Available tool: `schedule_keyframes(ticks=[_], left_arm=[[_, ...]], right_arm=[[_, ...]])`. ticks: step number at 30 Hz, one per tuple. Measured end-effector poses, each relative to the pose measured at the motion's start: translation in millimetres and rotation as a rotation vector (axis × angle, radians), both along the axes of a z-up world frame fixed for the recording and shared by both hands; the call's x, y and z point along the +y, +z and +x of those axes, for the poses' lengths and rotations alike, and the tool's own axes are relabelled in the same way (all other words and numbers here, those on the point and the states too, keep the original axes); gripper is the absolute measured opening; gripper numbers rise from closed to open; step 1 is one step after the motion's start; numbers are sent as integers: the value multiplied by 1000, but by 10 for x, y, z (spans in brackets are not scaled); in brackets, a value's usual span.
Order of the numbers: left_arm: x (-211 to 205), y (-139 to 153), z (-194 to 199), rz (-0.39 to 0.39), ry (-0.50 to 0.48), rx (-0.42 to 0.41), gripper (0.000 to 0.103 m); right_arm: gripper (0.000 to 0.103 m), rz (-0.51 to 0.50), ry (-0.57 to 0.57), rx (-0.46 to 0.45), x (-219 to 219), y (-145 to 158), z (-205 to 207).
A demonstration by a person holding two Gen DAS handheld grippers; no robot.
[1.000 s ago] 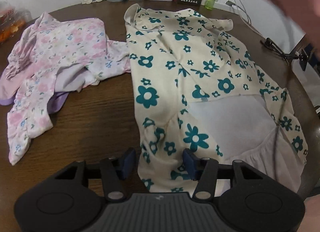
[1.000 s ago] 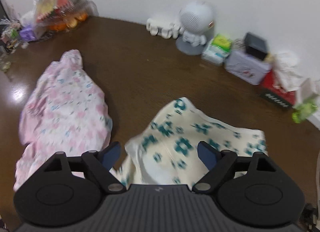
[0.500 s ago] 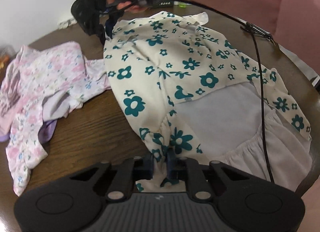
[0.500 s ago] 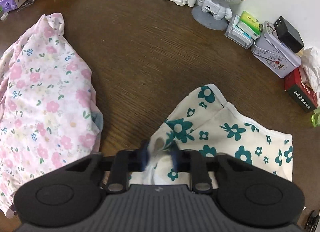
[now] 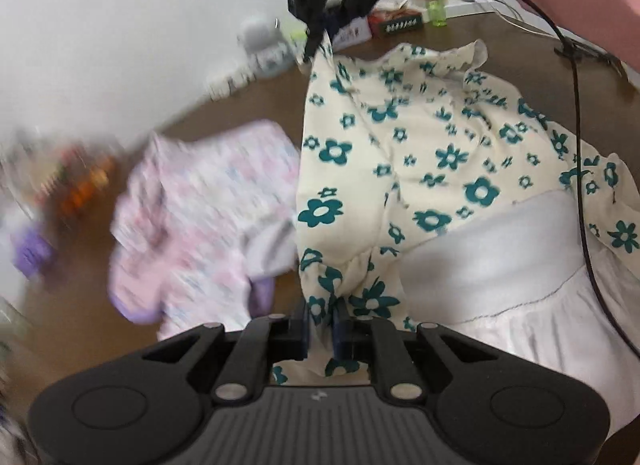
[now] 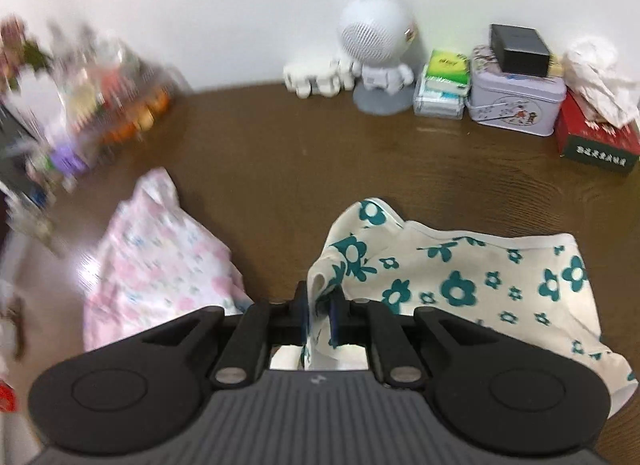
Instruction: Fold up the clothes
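Note:
A cream garment with teal flowers [image 5: 420, 153] lies spread on the brown table [image 6: 280, 169], its white lining showing at the right. My left gripper [image 5: 321, 319] is shut on the near left edge of it, cloth bunched between the pads. At the far corner my right gripper [image 5: 316, 51] pinches the same garment and holds that corner up off the table. In the right wrist view the right gripper [image 6: 319, 311] is shut on a fold of the cream garment [image 6: 460, 277]. A pink floral garment [image 5: 200, 217] lies crumpled to the left.
Along the wall stand a white round speaker figure [image 6: 378, 53], a tin box [image 6: 516, 105], a red box [image 6: 600, 141] and packets [image 6: 442, 85]. Blurred fruit and clutter [image 6: 80, 97] sit at the far left. A black cable [image 5: 580, 169] hangs across the cream garment.
Both grippers closed on the cream garment's left edge, one at each end, and lifted it. The left edge now hangs stretched between them, off the table.

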State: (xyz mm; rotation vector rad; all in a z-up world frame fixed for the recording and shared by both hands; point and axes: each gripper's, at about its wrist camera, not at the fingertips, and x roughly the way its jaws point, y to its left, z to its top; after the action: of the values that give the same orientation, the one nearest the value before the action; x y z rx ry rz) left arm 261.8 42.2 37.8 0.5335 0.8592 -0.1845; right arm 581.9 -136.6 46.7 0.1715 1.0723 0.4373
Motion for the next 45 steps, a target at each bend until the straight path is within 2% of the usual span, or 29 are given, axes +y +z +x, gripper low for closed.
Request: schedule_keyframes(ticks=[3,5,8,12,16,18,20,21,23,24,25,27,29,32,36,38,40,43,44,45], left_arm=[[-299,161,-243,46,-124,-30,10],[-516,245,-410,66,-214,-39,11],[-801,155,-540,54,-304,13,11],[-1048,-120,-496,11,-317,117,13],[-1138,-306,-462,-51,-293,172,19],[-1115,-335,-422,-104,-271,208,33],[-1065,-325,-375,-175,-249,253,61],[-1023,-301,-367,-233,-245,287,65],[-923,-178,-413,-304,-236,314,67],[-876,-116,-440,-334,-233,322,67],[-839,-49,-484,-343,-233,305,70],[-732,104,-558,-352,-225,255,75],[-627,232,-618,-354,-210,207,76],[-472,277,-585,-327,-165,164,76],[-342,21,-461,-246,-154,212,76],[-287,-105,-418,-209,-133,219,73],[-224,-210,-358,-207,-128,222,72],[-158,-329,-267,-228,-121,238,62],[-142,-358,-266,-241,-133,251,49],[-129,-384,-266,-254,-147,265,40]], right_arm=[[9,46,-1,-6,-292,95,-49],[9,42,4,-8,-475,107,-103],[9,14,-11,0,-719,20,-174],[9,-24,-27,25,-890,-260,-265],[9,-23,-49,50,-1017,-510,-314],[13,-18,-58,65,-1067,-608,-317],[24,-18,-59,87,-1103,-692,-307],[36,-12,-58,91,-1114,-706,-315],[39,4,-62,85,-1143,-687,-341],[44,12,-67,74,-1162,-652,-358],[50,17,-75,60,-1196,-595,-377],[56,25,-93,33,-1270,-472,-416],[58,31,-110,4,-1346,-343,-459],[59,39,-121,-38,-1452,-153,-545],[59,7,-92,-87,-1448,7,-715],[60,-47,-79,-125,-1384,56,-787],[60,-76,-72,-161,-1305,75,-825],[60,-86,-63,-186,-1179,86,-798],[60,-94,-55,-190,-1115,78,-771],[60,-113,-44,-194,-1040,60,-732]])
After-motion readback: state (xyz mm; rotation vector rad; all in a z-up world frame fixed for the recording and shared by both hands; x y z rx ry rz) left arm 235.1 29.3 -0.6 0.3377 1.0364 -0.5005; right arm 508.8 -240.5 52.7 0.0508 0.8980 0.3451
